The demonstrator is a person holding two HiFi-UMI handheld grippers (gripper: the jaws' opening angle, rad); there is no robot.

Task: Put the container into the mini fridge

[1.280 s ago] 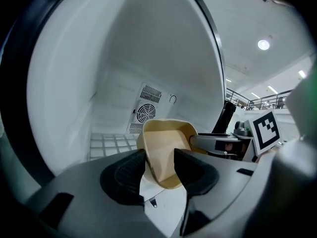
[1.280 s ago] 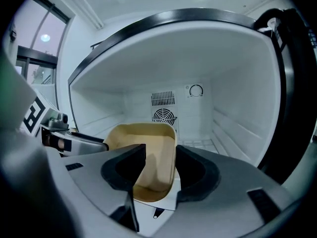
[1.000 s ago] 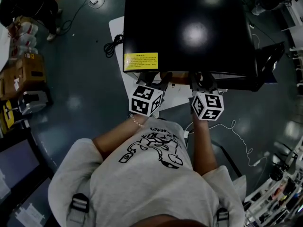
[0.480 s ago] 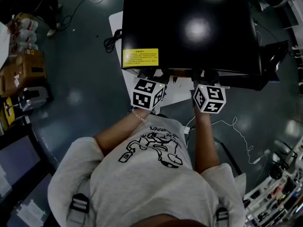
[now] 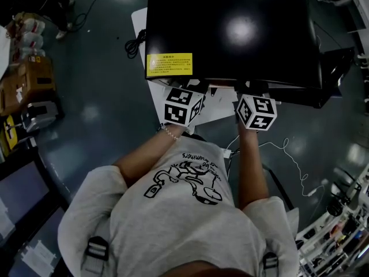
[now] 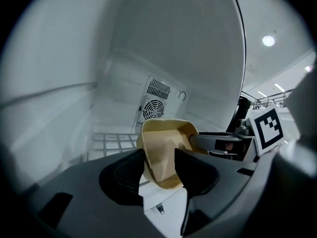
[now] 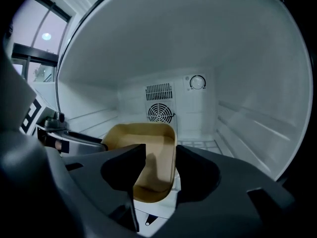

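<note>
A tan, open-topped container (image 6: 166, 138) hangs inside the white cavity of the mini fridge (image 5: 230, 33), a little above its floor. My left gripper (image 6: 159, 165) is shut on the container's left wall, and my right gripper (image 7: 159, 165) is shut on its right wall (image 7: 171, 148). Each gripper shows in the other's view, across the container. In the head view only the two marker cubes (image 5: 181, 104) (image 5: 256, 111) show at the fridge's front edge. The jaws and the container are hidden there under the black top.
A round fan vent (image 7: 159, 113) and a dial (image 7: 197, 82) sit on the fridge's back wall, with a wire shelf (image 6: 111, 143) low down. The black door (image 5: 328, 79) stands open at the right. Cardboard boxes (image 5: 26, 85) and cables (image 5: 135, 48) lie on the floor.
Both marker cubes sit slightly closer to the fridge's front edge than a second ago. The grips on the container look the same.
</note>
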